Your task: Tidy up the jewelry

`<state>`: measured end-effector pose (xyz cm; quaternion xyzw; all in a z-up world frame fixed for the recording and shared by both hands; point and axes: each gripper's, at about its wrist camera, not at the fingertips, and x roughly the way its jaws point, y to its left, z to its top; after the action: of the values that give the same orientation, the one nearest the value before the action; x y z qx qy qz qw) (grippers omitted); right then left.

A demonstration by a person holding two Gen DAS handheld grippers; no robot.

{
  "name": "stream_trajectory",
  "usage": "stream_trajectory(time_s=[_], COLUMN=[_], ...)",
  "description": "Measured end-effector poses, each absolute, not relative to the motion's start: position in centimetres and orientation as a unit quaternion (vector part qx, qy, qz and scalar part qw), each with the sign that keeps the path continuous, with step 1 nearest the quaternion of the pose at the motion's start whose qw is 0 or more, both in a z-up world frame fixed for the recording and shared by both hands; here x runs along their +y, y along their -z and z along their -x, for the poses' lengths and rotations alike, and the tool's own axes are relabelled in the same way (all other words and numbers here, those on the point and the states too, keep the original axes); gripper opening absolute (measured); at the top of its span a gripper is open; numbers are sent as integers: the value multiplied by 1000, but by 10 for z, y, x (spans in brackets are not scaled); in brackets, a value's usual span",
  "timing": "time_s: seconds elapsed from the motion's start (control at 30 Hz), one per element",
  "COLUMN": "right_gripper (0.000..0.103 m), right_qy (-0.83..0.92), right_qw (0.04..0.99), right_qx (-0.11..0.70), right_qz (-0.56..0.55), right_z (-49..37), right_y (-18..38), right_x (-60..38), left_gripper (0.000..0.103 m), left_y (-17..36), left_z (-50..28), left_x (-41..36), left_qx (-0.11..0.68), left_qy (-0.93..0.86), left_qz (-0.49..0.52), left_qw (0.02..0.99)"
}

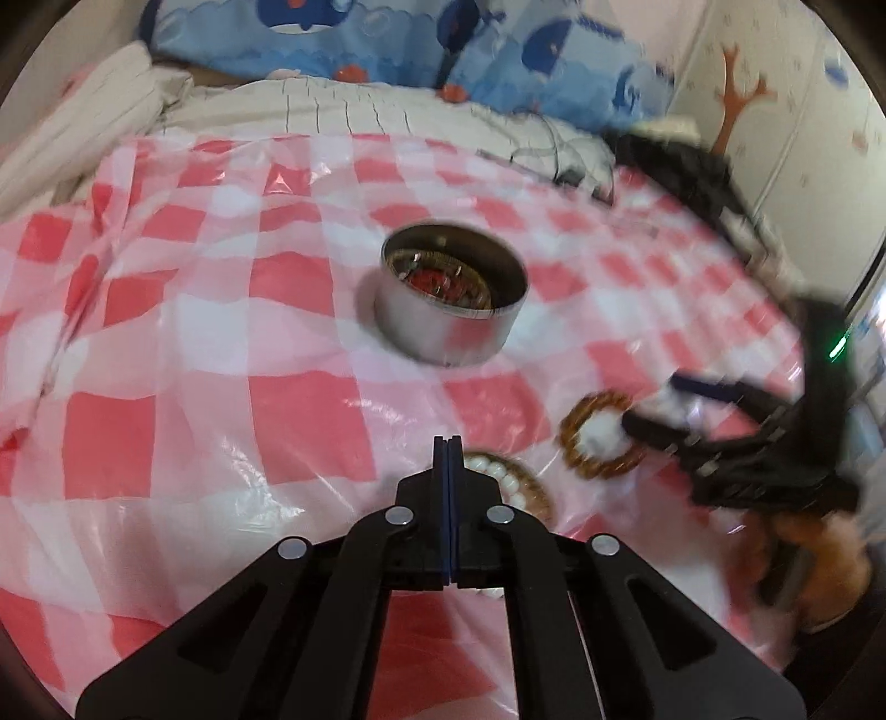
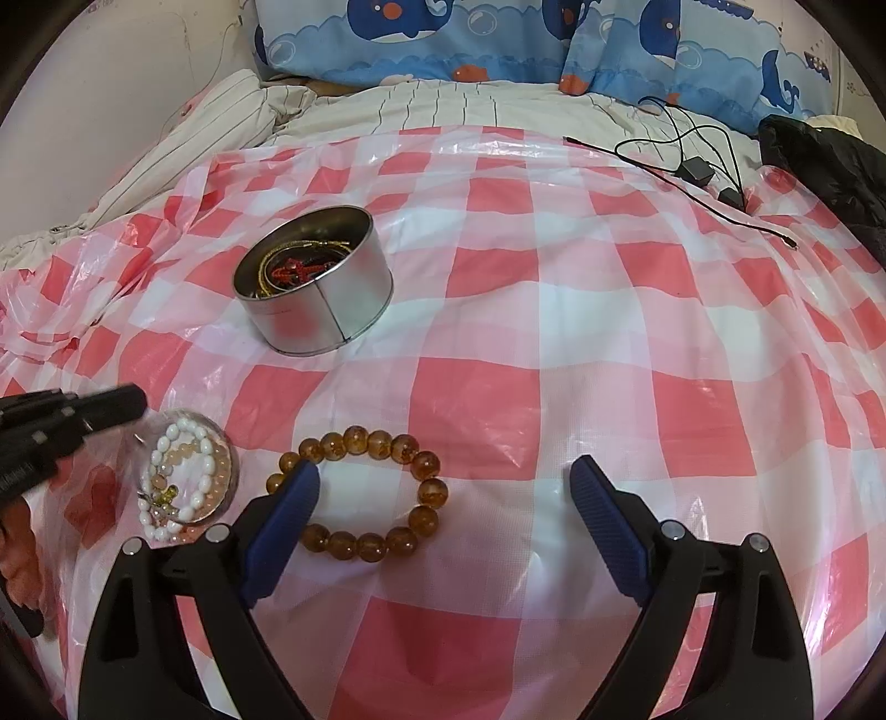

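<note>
- Closest in, the left hand-held gripper (image 1: pixel 447 443) had its two fingers pressed flat together with nothing between them, poised just above a small clear dish (image 2: pixel 191 476).
- Beside it, the right hand-held gripper (image 2: pixel 446 487) was spread wide and held nothing; its left blue pad (image 2: pixel 288 509) lay over the near-left arc of the amber bead bracelet (image 2: pixel 360 493), while the other pad stood well to the right of the ring. Whether that pad touched the beads could not be told.
- The amber bead bracelet lay flat as a closed ring on the red-and-white checked plastic sheet (image 2: pixel 609 332), just right of the clear dish.
- Open sheet stretched to the right of and beyond the bracelet, wrinkled and glossy, with bunched folds at its left edge.
- That sheet covered a bed; striped white bedding (image 2: pixel 443 111) showed past its far edge, and blue whale-print pillows (image 2: pixel 498 39) lay against the wall behind.
- Black cables with small adapters (image 2: pixel 698 166) trailed over the far right corner of the sheet, near a dark bundle (image 2: pixel 819 166).
- The clear dish held a white bead bracelet (image 2: pixel 183 482) and a paler peach-toned one coiled together.
- A round metal tin (image 2: pixel 315 288), lid off, stood farther back on the left, well apart from the bracelet, with gold chain and red cord pieces inside.
</note>
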<state>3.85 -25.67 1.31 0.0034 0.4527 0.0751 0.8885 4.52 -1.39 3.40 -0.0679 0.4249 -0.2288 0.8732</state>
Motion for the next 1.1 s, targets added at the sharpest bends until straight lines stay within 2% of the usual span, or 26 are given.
stream_trajectory(time_s=[0.07, 0.4, 0.43, 0.5, 0.53, 0.57, 0.67, 0.7, 0.87, 0.9, 0.93, 1.1], right_gripper=[88, 89, 89, 89, 89, 89, 89, 89, 89, 89, 89, 89], right_qy=[-75, -76, -76, -76, -76, -76, -77, -77, -78, -78, -78, -82], right_qw=[888, 887, 887, 887, 888, 888, 888, 888, 887, 887, 887, 886], right_qx=[453, 455, 455, 455, 454, 454, 454, 454, 455, 455, 455, 457], right_qz=[-3, 1, 0, -1, -3, -4, -5, -4, 0, 0, 1, 3], right_z=[-38, -38, -38, -38, -38, -39, -39, -39, -39, -39, -39, -39], right_y=[-13, -12, -12, -12, -12, -12, -13, -13, -12, -12, -12, -11], right_x=[-257, -256, -256, -256, -256, -257, -257, -258, -257, -257, -256, -256], left_gripper=[0, 2, 7, 24, 43, 56, 75, 77, 79, 77, 65, 64], left_y=[-37, -17, -17, -21, -24, -27, -29, -28, -11, -8, -6, -19], left_z=[-47, -50, -48, -42, -37, -33, -24, -23, -20, -21, -23, -27], left_x=[-7, -32, -36, -41, -40, -43, -51, -55, -81, -83, -84, -68], left_qx=[420, 453, 454, 454, 449, 442, 428, 426, 428, 428, 432, 419], left_qy=[222, 208, 213, 216, 215, 214, 218, 219, 221, 215, 213, 210], left_qz=[80, -10, -19, -37, -46, -58, -98, -106, -154, -157, -151, -97], left_qw=[876, 867, 865, 864, 866, 869, 872, 871, 863, 864, 863, 878])
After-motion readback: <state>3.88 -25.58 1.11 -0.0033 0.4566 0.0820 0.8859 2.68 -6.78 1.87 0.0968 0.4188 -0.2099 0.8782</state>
